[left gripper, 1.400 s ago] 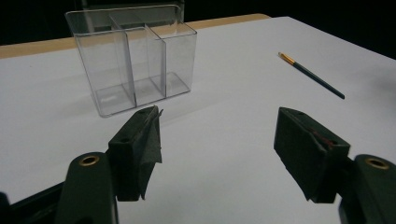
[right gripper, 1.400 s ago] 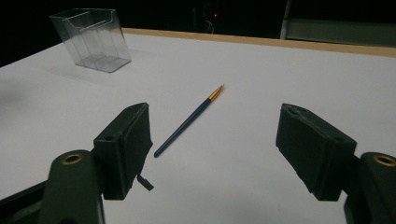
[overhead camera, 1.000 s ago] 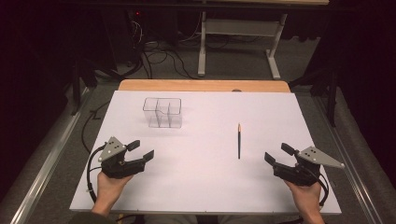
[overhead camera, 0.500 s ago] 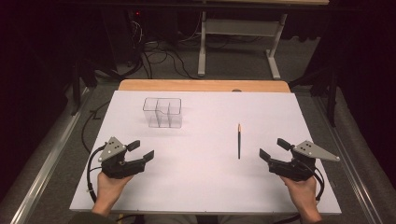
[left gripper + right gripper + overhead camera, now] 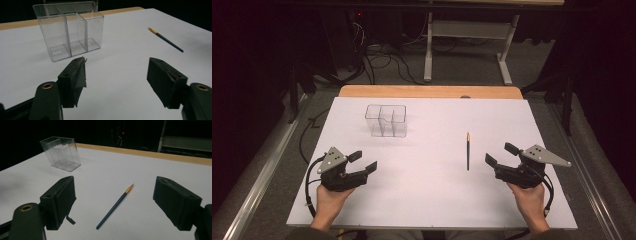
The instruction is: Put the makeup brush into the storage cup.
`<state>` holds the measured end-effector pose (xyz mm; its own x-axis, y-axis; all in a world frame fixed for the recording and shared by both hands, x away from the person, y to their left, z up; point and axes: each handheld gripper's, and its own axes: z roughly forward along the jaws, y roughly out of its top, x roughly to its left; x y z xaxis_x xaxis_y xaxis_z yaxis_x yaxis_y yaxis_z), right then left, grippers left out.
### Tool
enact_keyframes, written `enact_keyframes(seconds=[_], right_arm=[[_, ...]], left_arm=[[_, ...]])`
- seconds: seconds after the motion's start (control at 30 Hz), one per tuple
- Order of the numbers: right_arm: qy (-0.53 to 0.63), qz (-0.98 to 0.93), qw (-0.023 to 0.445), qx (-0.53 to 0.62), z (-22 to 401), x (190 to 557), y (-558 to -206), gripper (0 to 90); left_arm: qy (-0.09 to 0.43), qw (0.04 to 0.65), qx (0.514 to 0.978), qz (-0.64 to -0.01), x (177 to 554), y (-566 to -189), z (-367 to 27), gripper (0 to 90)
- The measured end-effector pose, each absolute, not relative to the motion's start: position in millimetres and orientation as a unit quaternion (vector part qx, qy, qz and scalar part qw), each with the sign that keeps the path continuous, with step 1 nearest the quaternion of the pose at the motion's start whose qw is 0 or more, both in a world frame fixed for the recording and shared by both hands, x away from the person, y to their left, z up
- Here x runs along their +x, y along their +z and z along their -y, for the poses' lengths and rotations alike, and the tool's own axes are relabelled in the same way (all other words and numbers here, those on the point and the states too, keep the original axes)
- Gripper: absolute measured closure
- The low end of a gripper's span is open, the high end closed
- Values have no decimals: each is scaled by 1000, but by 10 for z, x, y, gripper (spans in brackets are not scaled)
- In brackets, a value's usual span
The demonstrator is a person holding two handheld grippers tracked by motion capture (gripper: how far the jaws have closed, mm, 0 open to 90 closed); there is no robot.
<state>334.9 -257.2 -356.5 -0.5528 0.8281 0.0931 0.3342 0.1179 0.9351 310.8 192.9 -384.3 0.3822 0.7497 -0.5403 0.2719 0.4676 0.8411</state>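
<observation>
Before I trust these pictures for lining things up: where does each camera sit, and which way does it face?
High view: above the person's side, looking forward and down; hands, left gripper, right gripper.
Left gripper view: on that gripper, facing the clear box.
Right gripper view: on that gripper, facing the paintbrush.
All share box and paintbrush.

My two grippers (image 5: pixel 361 162) (image 5: pixel 498 153) are black with grey top plates. The paintbrush (image 5: pixel 468 151) has a dark blue handle and gold ferrule. The organiser (image 5: pixel 386 120) is clear plastic; the table (image 5: pixel 422 200) white, edged in tan wood.
</observation>
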Motion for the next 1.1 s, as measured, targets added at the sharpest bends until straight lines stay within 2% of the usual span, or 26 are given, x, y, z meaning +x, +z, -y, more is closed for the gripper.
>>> enact_keyframes(seconds=[1.1], right_arm=[[532, -715, 235, 388, 2266, 3713, -3494, 180]], left_arm=[[175, 672, 491, -527, 3111, -3859, -1897, 313]])
